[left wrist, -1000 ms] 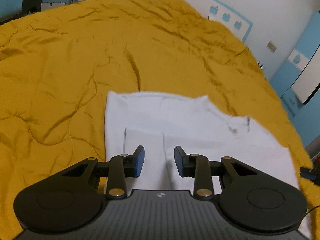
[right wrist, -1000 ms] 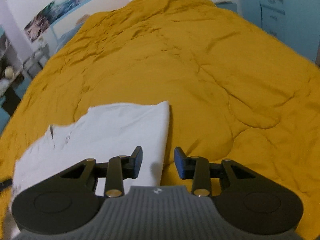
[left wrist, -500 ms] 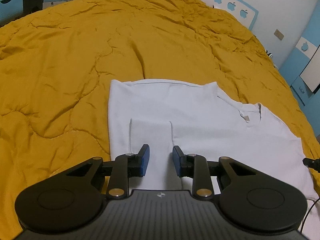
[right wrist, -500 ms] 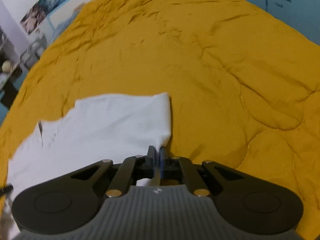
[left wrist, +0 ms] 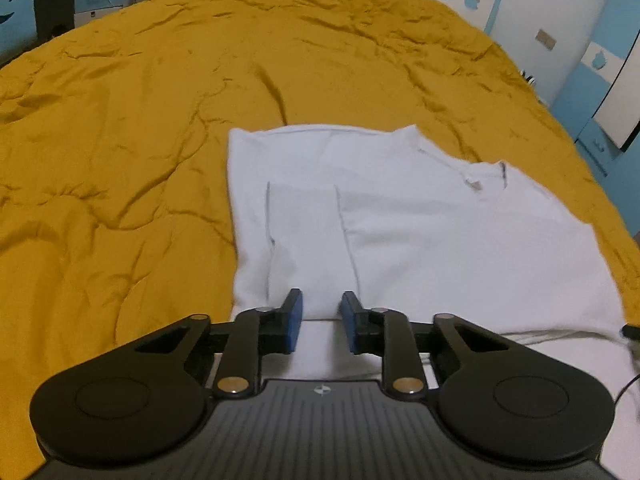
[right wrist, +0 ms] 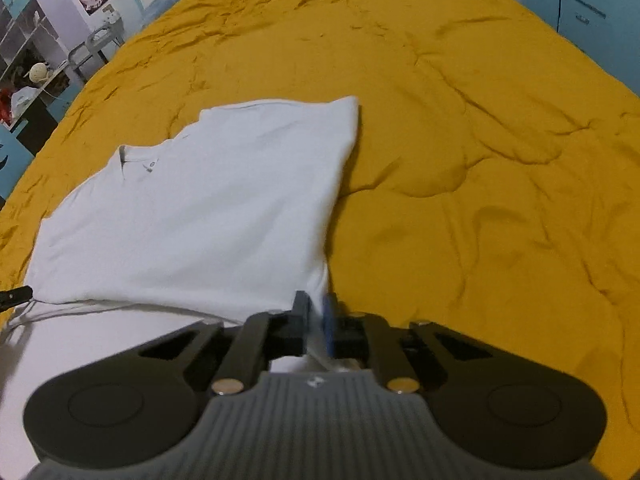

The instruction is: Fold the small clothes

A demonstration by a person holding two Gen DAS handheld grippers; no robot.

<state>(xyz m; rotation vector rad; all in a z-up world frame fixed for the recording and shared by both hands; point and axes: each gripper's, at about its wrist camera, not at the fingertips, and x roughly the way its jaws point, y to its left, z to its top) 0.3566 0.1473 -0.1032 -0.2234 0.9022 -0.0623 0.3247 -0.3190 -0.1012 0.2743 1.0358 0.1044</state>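
Observation:
A white T-shirt point(left wrist: 420, 232) lies flat on the mustard-yellow quilt point(left wrist: 120, 120), its near part doubled over and the collar toward the far side. My left gripper point(left wrist: 320, 322) is open just above the shirt's near fold, with cloth between the spread fingers but not pinched. In the right wrist view the same shirt point(right wrist: 200, 208) fills the left half. My right gripper point(right wrist: 317, 322) is shut on the shirt's near right edge, and the cloth rises into the jaws.
The quilt point(right wrist: 480, 160) covers the whole bed and is wrinkled. Blue drawers point(left wrist: 600, 92) stand past the bed's right side. Shelves with clutter point(right wrist: 32, 76) stand at the far left in the right wrist view.
My right gripper closed on the shirt's near right edge and has lifted it back. My left gripper stayed open and drew back over the near fold.

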